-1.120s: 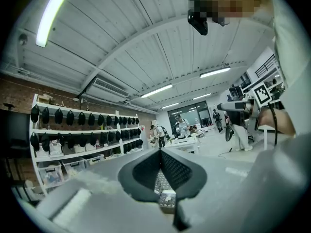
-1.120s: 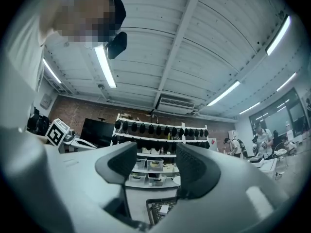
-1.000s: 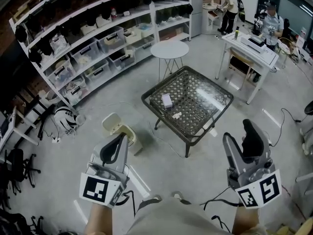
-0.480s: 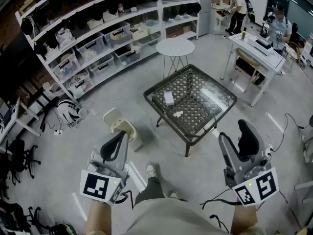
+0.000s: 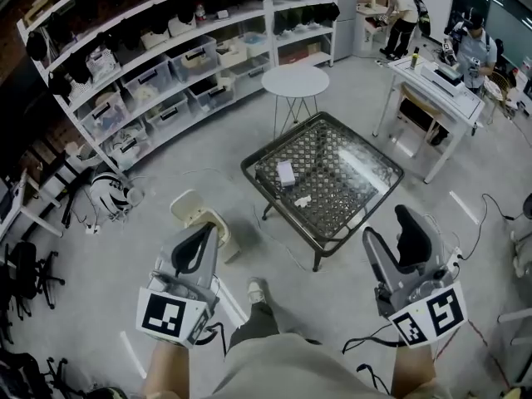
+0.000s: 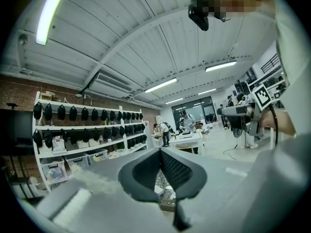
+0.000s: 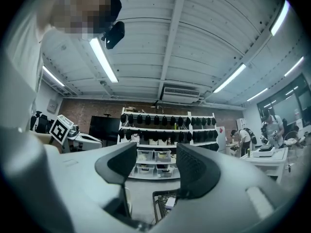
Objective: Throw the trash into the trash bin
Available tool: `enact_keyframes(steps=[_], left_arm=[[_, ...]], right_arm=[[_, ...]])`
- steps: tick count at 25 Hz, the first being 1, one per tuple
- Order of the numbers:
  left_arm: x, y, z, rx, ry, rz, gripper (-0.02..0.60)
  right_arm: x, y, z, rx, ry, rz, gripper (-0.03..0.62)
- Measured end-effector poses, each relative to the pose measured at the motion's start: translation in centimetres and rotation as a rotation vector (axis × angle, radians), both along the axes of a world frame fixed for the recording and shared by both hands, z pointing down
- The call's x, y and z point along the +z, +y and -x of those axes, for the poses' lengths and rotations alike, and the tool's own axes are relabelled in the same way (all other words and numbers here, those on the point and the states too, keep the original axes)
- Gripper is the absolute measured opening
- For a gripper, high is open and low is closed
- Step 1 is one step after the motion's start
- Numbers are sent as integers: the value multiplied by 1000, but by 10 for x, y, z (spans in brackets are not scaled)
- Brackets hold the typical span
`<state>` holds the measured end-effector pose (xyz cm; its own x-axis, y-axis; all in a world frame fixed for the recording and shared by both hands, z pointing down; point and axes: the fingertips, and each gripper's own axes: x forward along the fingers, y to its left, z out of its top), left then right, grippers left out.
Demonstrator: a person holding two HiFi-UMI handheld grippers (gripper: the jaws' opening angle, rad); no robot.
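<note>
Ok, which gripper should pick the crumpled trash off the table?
Right, likely: the right gripper has its jaws apart and empty, ready for the crumpled trash; the left gripper is shut.

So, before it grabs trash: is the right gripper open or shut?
Open: on the right gripper the fingers stand apart, nothing between them.

Right gripper (image 7: pixel 156 165) jaws apart, empty; shelving (image 7: pixel 160 130) beyond, table (image 7: pixel 158 205) below.

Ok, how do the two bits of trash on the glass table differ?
The white box is bigger and blocky; the crumpled scrap is smaller and irregular. The box lies farther from the person, the scrap nearer. Both are white and rest on the glass table.
</note>
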<state>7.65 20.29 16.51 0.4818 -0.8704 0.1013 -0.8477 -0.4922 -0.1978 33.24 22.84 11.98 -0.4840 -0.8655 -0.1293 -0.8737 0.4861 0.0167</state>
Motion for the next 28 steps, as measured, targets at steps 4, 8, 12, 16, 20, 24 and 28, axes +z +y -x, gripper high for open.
enact_keyframes(steps=[4, 8, 12, 16, 20, 24, 28], left_arm=[[3, -33, 11, 15, 10, 5, 3], [7, -74, 27, 33, 19, 22, 3], [13, -122, 46, 51, 22, 38, 3], [13, -172, 70, 85, 23, 47, 2], [19, -215, 91, 117, 21, 54, 3], [28, -246, 104, 139, 17, 62, 3], [38, -268, 109, 147, 20, 86, 3]], right_arm=[[4, -31, 13, 15, 9, 18, 259], [8, -72, 32, 27, 11, 40, 259], [11, -116, 54, 49, 29, 51, 259], [11, -163, 82, 79, 50, 65, 259], [18, -204, 106, 111, 69, 82, 259], [27, -231, 117, 136, 78, 95, 259], [36, -251, 122, 148, 85, 123, 259]])
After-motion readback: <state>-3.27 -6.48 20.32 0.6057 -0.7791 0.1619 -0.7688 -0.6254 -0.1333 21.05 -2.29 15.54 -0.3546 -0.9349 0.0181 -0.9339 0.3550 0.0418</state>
